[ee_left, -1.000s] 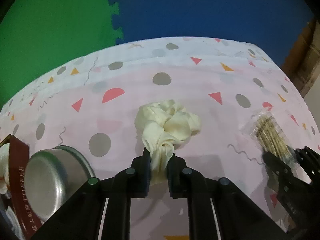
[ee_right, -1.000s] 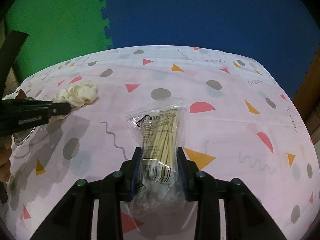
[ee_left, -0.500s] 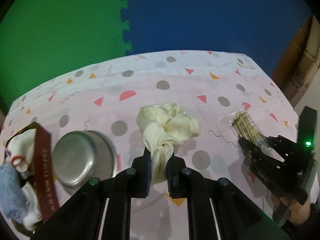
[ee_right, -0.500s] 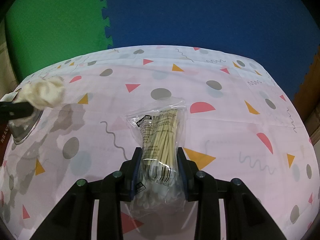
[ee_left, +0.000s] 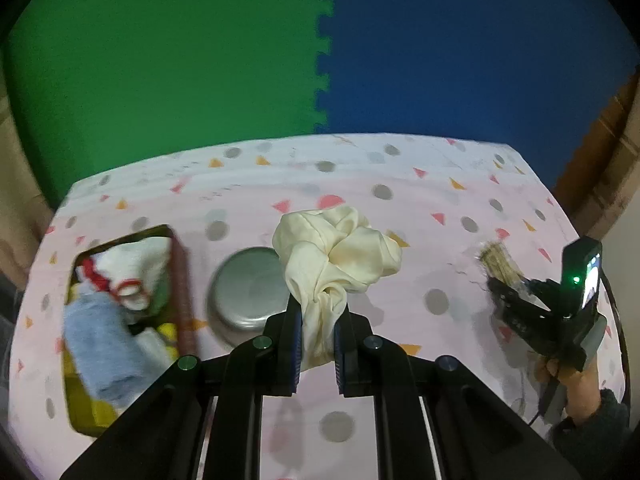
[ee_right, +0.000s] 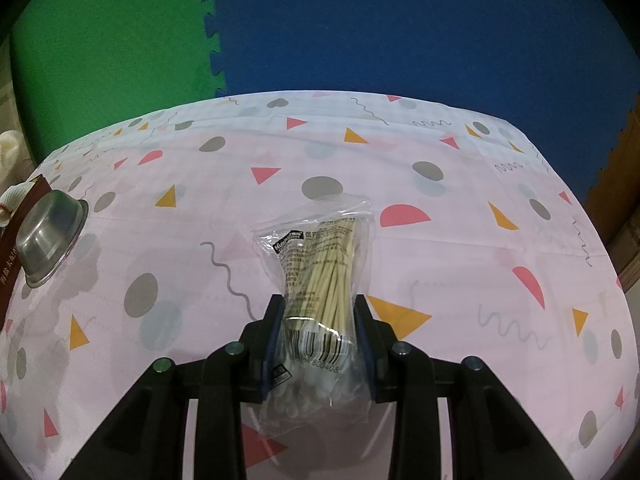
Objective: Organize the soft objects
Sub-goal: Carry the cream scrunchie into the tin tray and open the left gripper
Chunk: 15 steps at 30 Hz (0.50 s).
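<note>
A cream scrunchie (ee_left: 334,248) is pinched at one gathered end by the left gripper (ee_left: 316,344), jaws clamped tight on the fabric, and it is carried clear of the patterned tablecloth (ee_left: 400,184); the rest of the loop bunches out beyond the fingertips, partly overlapping the steel bowl (ee_left: 244,288) in the left wrist view. The step in hand is judged to be transport of the scrunchie toward the open tin (ee_left: 182,272) at the left, where a blue cloth (ee_left: 100,344) and white fabric items (blurred, not told apart further) are already packed. The next move calls for the gripper to be brought over the tin's open top, past the bowl, and for the jaws to be parted so the fabric drops inside rather than across the rim. No real long axis is shown by the scrunchie; the pinched tail runs along the gripper's fingers and the bulk fans away from the camera. The bag of cotton swabs (ee_right: 320,280) is gripped near its lower end by the right gripper (ee_right: 320,340), jaws closed on the plastic, and it lies on the tablecloth with its long axis along the fingers, sticks pointing away from the camera toward the blue mat (ee_right: 400,32). The person's hand (ee_left: 576,384) is seen under the right gripper in the left wrist view.
</note>
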Each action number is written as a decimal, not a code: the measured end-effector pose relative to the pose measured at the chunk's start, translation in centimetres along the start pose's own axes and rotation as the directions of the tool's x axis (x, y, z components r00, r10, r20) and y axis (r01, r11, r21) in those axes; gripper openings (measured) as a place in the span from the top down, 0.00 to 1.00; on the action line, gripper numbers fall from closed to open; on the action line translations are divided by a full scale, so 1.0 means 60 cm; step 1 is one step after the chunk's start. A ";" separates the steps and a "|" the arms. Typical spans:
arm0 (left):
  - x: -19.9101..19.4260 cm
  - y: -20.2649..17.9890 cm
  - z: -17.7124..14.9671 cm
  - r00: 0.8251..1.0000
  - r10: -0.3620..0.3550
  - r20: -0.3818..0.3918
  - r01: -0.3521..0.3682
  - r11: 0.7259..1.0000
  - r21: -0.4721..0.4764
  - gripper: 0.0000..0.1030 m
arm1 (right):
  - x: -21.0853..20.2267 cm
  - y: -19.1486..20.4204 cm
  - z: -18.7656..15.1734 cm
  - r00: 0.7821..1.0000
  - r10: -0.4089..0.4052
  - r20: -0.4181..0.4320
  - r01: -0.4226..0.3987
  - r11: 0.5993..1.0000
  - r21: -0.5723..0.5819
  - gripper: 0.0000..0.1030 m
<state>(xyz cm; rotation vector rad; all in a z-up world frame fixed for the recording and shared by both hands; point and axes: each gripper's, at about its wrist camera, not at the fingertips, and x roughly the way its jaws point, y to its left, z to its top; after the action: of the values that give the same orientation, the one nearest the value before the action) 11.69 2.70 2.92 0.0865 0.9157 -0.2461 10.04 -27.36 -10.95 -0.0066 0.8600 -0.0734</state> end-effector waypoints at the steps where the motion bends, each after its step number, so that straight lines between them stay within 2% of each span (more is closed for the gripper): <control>1: -0.006 0.011 0.000 1.000 0.017 0.006 -0.017 1.000 -0.005 0.89 | 0.000 -0.001 0.000 1.000 0.002 0.000 -0.002 1.000 0.002 0.67; 15: -0.042 0.169 -0.017 0.988 0.152 0.003 -0.150 0.976 -0.158 0.89 | 0.001 -0.001 -0.001 1.000 -0.003 0.003 0.003 1.000 -0.002 0.67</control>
<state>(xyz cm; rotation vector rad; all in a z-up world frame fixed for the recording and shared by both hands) 11.96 13.16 4.01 0.0081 0.9057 -0.0326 10.03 -27.45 -11.00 -0.0094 0.8572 -0.0750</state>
